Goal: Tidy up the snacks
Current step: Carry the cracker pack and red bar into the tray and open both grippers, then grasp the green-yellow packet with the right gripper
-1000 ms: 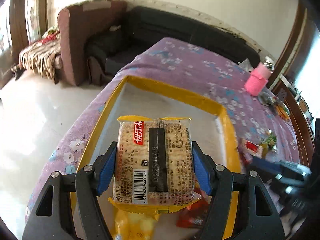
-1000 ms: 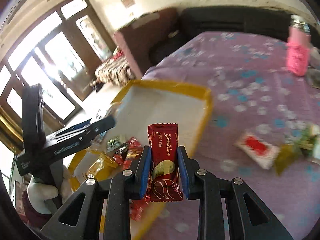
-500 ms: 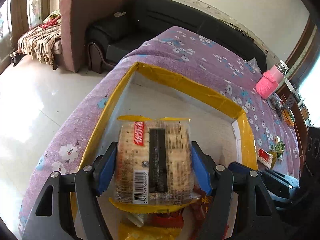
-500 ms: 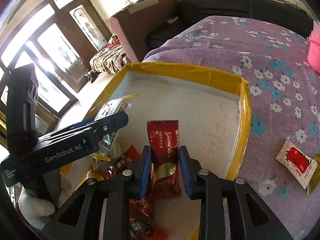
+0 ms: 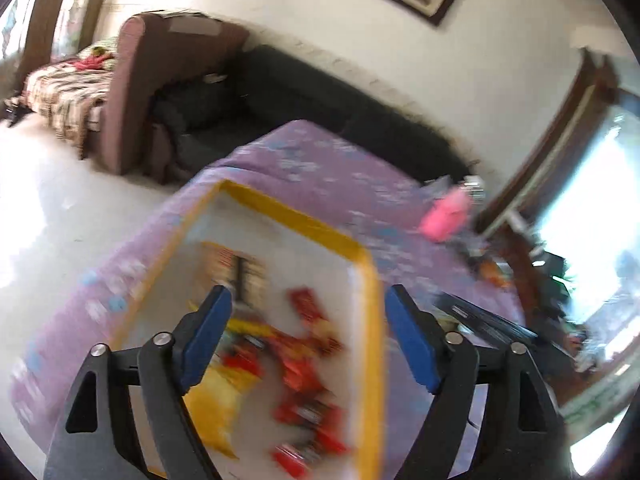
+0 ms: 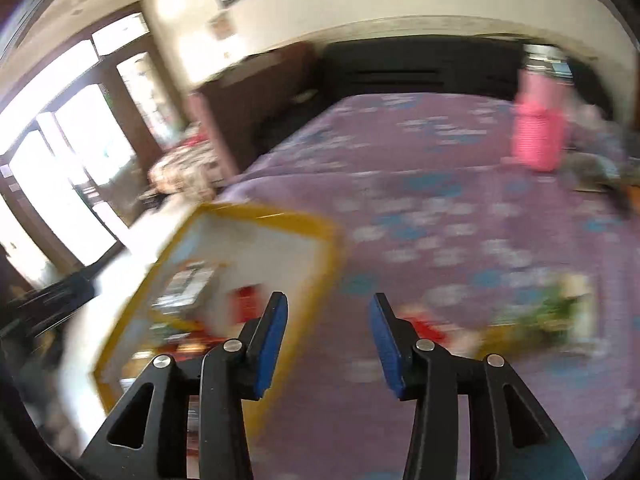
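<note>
A shallow box with a yellow rim (image 5: 320,227) (image 6: 260,213) lies on the purple flowered table. The cracker pack (image 5: 236,270) (image 6: 188,284) lies inside it, beside the red wafer bar (image 5: 310,308) (image 6: 245,303) and several red and yellow snack packets (image 5: 296,364). My left gripper (image 5: 308,304) is open and empty above the box. My right gripper (image 6: 328,308) is open and empty, over the box's right edge. Both views are blurred by motion.
On the cloth to the right of the box lie a red-and-white packet (image 6: 424,326) and green and yellow packets (image 6: 548,312). A pink bottle (image 5: 446,218) (image 6: 538,136) stands far right. A dark sofa (image 5: 320,96) and brown armchair (image 5: 132,92) stand behind the table.
Both grippers have opened and let go: the cracker pack and the red wafer bar now lie in the box. Both grippers have pulled up and back, the right one swinging rightwards.
</note>
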### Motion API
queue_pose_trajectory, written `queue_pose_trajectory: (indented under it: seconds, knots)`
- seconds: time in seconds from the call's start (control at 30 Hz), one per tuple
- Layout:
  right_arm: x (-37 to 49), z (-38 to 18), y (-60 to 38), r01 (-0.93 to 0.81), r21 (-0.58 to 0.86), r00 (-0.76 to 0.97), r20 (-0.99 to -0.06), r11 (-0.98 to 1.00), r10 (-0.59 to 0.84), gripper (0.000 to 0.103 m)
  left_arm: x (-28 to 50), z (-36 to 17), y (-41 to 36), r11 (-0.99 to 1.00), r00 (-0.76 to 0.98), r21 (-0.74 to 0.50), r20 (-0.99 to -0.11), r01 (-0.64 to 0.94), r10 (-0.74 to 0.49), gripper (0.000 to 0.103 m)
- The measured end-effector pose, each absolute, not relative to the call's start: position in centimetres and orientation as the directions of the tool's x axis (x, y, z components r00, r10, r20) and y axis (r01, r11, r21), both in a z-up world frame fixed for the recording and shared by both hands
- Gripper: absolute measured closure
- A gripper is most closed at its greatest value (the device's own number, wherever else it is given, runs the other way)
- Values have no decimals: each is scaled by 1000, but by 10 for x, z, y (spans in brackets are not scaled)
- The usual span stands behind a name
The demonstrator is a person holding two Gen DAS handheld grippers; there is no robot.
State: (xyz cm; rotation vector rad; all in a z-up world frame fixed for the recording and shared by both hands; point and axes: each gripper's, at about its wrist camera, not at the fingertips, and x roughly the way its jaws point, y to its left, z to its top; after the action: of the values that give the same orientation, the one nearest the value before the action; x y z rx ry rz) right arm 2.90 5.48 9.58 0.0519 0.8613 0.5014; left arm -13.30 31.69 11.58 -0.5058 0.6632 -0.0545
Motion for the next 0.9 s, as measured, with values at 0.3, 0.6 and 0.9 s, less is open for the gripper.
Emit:
queue_pose_trajectory:
  seconds: [0.3, 0.6, 0.9]
  knots:
    - [94, 41, 20, -237, 158, 525, -809, 959, 263, 62, -152, 91, 268, 869, 760, -494, -577, -31, -300, 21]
    - [55, 20, 54, -377, 76, 478, -838, 923, 264, 90, -150, 77, 262, 866, 732, -497, -612, -61, -300, 21]
    - [-2, 57, -10, -376, 272, 467, -771, 886, 434, 60, -157, 74, 250, 865, 723, -501, -607, -27, -330, 21]
